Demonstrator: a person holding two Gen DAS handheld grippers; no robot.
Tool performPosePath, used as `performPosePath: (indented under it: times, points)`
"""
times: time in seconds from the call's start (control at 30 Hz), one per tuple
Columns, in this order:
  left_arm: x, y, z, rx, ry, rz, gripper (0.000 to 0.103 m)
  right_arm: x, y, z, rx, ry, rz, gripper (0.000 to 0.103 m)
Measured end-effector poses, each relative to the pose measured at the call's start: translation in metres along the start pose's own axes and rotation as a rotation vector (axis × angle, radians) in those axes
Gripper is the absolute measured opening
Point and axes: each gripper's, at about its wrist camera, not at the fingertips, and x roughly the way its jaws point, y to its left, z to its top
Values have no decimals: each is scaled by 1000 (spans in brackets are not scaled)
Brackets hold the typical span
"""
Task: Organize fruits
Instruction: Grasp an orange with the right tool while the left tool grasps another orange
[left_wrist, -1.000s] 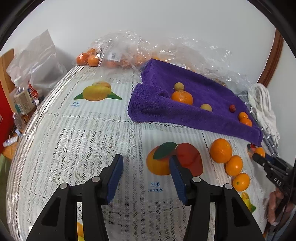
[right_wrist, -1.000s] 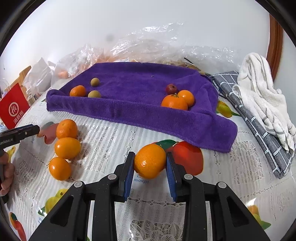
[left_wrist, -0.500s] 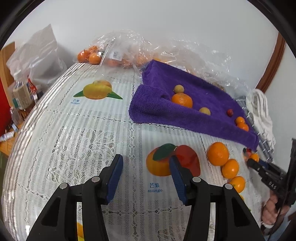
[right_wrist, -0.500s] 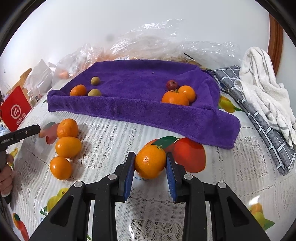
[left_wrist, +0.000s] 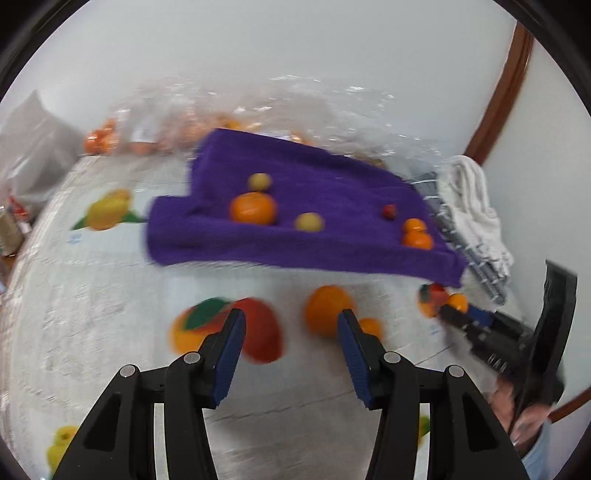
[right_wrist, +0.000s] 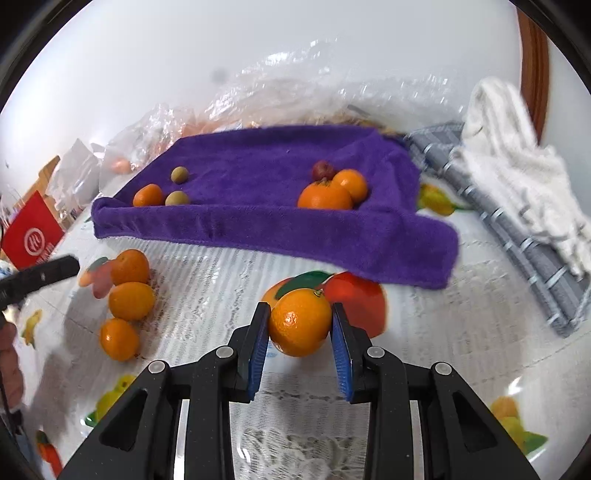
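My right gripper (right_wrist: 300, 325) is shut on an orange (right_wrist: 300, 322) and holds it over the white lace tablecloth, in front of the purple towel (right_wrist: 258, 221). The towel holds oranges (right_wrist: 325, 195), two small green fruits (right_wrist: 177, 198) and a small red fruit (right_wrist: 322, 170). Three loose oranges (right_wrist: 131, 300) lie on the cloth to the left. My left gripper (left_wrist: 291, 345) is open and empty above the cloth; a loose orange (left_wrist: 327, 309) lies just beyond its right finger. The left wrist view is blurred.
Clear plastic bags (right_wrist: 295, 99) with more fruit lie behind the towel. A grey checked cloth (right_wrist: 517, 229) and a white towel (right_wrist: 517, 158) lie at the right. A red box (right_wrist: 31, 236) stands at the left. The tablecloth carries printed fruit pictures (right_wrist: 354, 299).
My left gripper has swung right toward the loose oranges, blurring its view. My right gripper has moved the held orange slightly closer to the towel.
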Motion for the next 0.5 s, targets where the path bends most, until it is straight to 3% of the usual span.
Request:
performPosePath:
  times: [0.17,0.4,0.5]
  points:
    - [26,-16,12,-32,54,-21,49,-6,-6,-4,20,-21,8,32]
    - [54,-24,6,9,118,-9,50,-5,-3,-3,10,-25,1,32]
    - [53,-20,5,-10,108,-24,50,-4,0,-3,-5,-19,11,32]
